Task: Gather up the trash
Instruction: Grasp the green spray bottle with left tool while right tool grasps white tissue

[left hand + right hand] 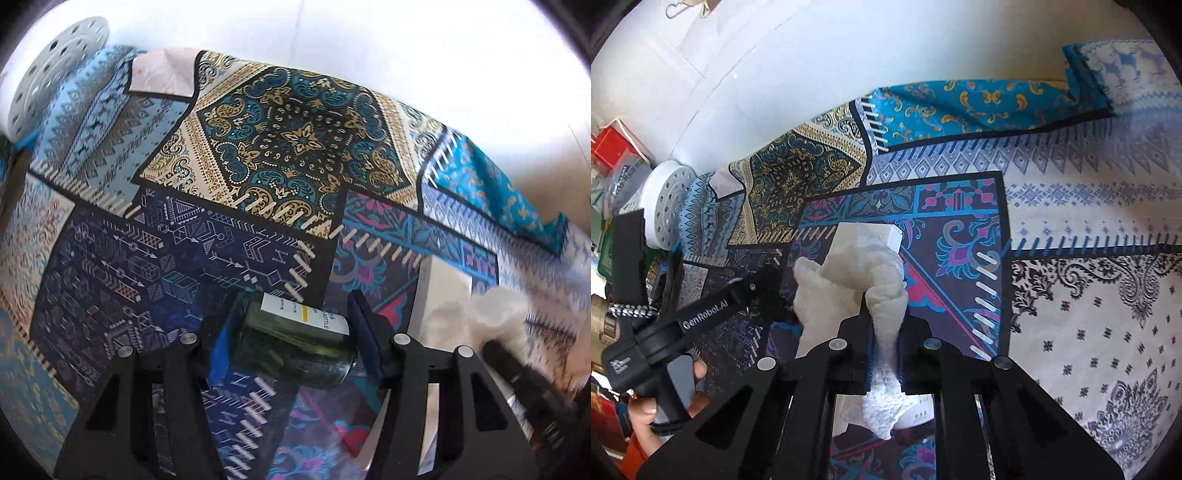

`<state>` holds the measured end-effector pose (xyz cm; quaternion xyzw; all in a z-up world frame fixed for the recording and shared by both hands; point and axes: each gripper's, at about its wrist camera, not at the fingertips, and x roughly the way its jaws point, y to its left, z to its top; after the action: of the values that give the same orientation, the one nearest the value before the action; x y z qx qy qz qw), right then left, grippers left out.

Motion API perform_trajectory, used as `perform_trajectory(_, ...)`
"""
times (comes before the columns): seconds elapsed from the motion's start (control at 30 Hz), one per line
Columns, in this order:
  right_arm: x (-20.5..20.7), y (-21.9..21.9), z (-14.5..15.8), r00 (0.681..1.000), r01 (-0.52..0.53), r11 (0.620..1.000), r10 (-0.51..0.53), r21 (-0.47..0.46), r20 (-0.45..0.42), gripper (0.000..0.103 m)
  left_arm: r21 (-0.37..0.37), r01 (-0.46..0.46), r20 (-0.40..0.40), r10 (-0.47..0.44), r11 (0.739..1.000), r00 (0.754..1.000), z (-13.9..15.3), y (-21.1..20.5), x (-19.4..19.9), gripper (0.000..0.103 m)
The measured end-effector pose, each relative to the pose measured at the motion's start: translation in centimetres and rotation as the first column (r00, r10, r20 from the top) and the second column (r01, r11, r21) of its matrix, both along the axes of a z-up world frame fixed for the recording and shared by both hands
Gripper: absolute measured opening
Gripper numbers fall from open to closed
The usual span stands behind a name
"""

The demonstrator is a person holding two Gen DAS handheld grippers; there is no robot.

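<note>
The left gripper (291,325) pinches a green bottle (295,350) crosswise between its two fingers, at 6 o'clock in the left wrist view. The bottle lies sideways, its white label (306,310) turned up and away from the camera, its dark base end toward the right finger (365,332). Beneath it spreads a patchwork cloth (280,147) of blue, teal and gold panels. A white perforated disc (55,70) stands at 10 o'clock by the wall (369,33). A blurred white mass, the tissue (491,317), shows at 4 o'clock.

In the right wrist view, the right gripper (884,325) is pressed onto a crumpled white tissue (857,280), which bulges out above the fingertips at the centre and trails down between the fingers toward 6 o'clock. Behind the tissue, touching it in the picture, sits a small white box (882,234) on the cloth (1089,314). Under the gripper at 6 o'clock lies a white object with small print, mostly hidden; I cannot tell what it is. At 8 o'clock the left gripper's black body (701,314) reaches in, held by a hand (650,417) at 7 o'clock. The disc (666,205) stands at 9 o'clock, with clutter beyond it at the left edge.
</note>
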<state>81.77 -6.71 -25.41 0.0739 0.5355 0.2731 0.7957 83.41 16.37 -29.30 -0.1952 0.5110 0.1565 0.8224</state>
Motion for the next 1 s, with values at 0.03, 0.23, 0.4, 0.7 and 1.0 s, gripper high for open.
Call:
perform_trajectory(0.03,-0.2,-0.3,0.4,1.000,0.006,1.000,-0.006,-0.001,0.009,0.009,0.007,0.013,0.002,-0.013,1.000,1.000,0.2,0.1,-0.5,0.056)
perform_trajectory(0.23,-1.5,-1.4,2.6,0.998,0.023,1.000,-0.024,0.013,0.050,0.008,0.043,0.082,0.039,-0.084,0.996,0.996,2.3,0.5,-3.0,0.022)
perform_trajectory(0.4,-3.1,-2.0,4.3,0.996,0.025,1.000,-0.026,0.015,0.086,0.008,0.000,0.159,-0.011,-0.159,0.987,0.987,3.4,1.0,-3.8,0.000)
perform_trajectory(0.7,-7.0,-4.6,6.0,0.991,0.046,0.999,-0.045,-0.006,0.127,0.008,0.116,0.321,-0.030,-0.319,0.940,0.947,6.0,-3.4,-8.3,0.059)
perform_trajectory(1.0,-9.4,-7.0,6.6,0.988,0.089,0.996,-0.084,-0.028,0.131,0.008,0.059,0.590,-0.121,-0.581,0.805,0.805,3.6,-9.4,-10.3,0.070)
